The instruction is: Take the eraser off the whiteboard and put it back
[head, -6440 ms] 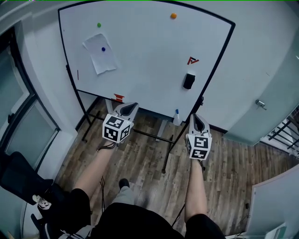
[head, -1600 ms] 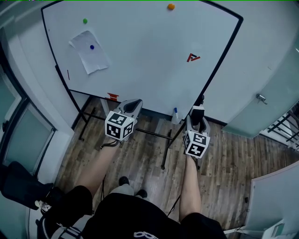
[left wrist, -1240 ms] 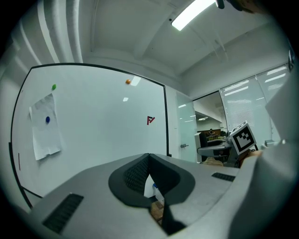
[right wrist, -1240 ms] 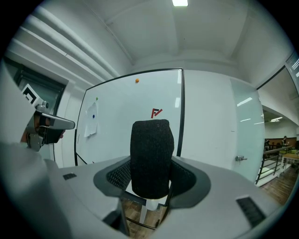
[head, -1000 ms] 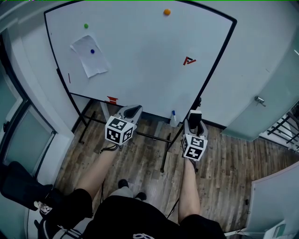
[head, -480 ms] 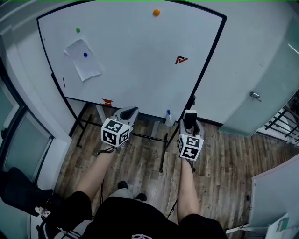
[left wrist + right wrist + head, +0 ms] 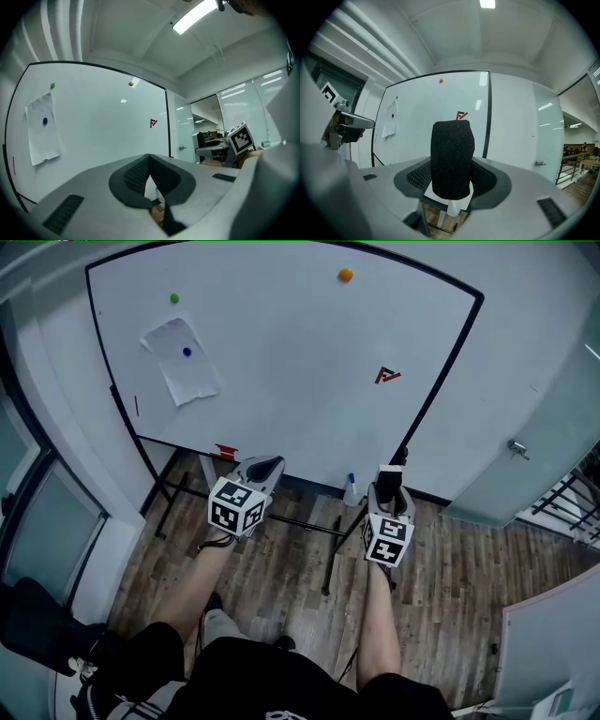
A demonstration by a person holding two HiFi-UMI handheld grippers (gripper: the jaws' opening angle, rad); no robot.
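Note:
The whiteboard [image 7: 281,362] stands in front of me, with a small red mark [image 7: 387,375] on its right half. The black felt eraser [image 7: 451,159] is off the board and upright between the jaws of my right gripper [image 7: 452,176], which is shut on it. In the head view the eraser [image 7: 390,474] and right gripper [image 7: 391,486] hover short of the board's lower right corner. My left gripper [image 7: 265,465] is held level near the board's bottom edge. Its jaws meet with nothing between them in the left gripper view [image 7: 149,157].
A paper sheet [image 7: 181,360] hangs under a blue magnet [image 7: 187,352], with a green magnet [image 7: 174,298] and an orange magnet [image 7: 346,275] higher up. A spray bottle [image 7: 351,489] and a red item [image 7: 226,452] sit at the board's bottom edge. A door handle [image 7: 517,448] is at the right.
The eraser that hung on the board under the red mark several seconds ago is now in my right gripper. Over the last second both grippers shifted only slightly before the board.

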